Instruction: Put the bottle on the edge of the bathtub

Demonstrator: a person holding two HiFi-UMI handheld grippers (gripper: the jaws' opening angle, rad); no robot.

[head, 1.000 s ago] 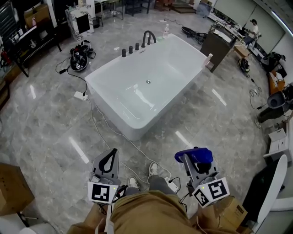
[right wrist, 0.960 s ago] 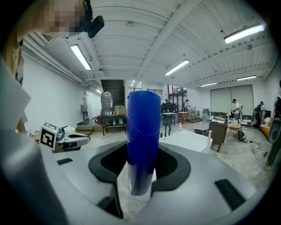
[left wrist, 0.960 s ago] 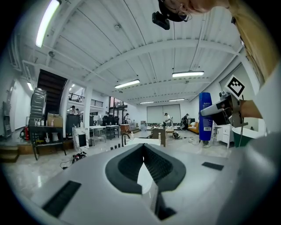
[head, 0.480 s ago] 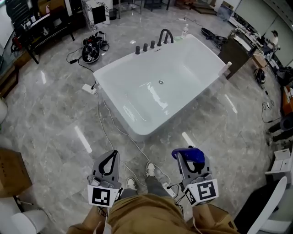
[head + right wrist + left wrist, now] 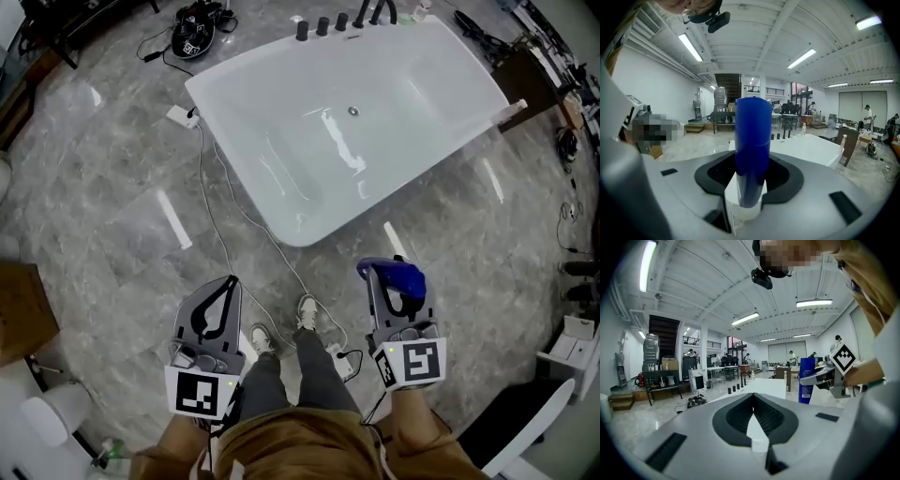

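A blue bottle (image 5: 401,277) stands upright in my right gripper (image 5: 397,292), which is shut on it; in the right gripper view the bottle (image 5: 752,145) rises between the jaws. The same bottle (image 5: 806,379) shows at the right in the left gripper view. My left gripper (image 5: 218,314) is shut and empty, its jaws meeting at the tip (image 5: 753,401). The white bathtub (image 5: 291,220) lies ahead on the floor, its near rounded end a short way beyond both grippers. Black taps (image 5: 322,25) stand on its far rim.
A white cable (image 5: 218,216) runs over the grey marble floor from a power strip (image 5: 179,116) past the tub toward the person's feet (image 5: 307,311). A cardboard box (image 5: 21,312) sits at left. A small bottle (image 5: 517,109) rests on the tub's right rim.
The view has moved forward and tipped down, so the bathtub is closer and higher in the head view. Both grippers keep their hold and spacing.
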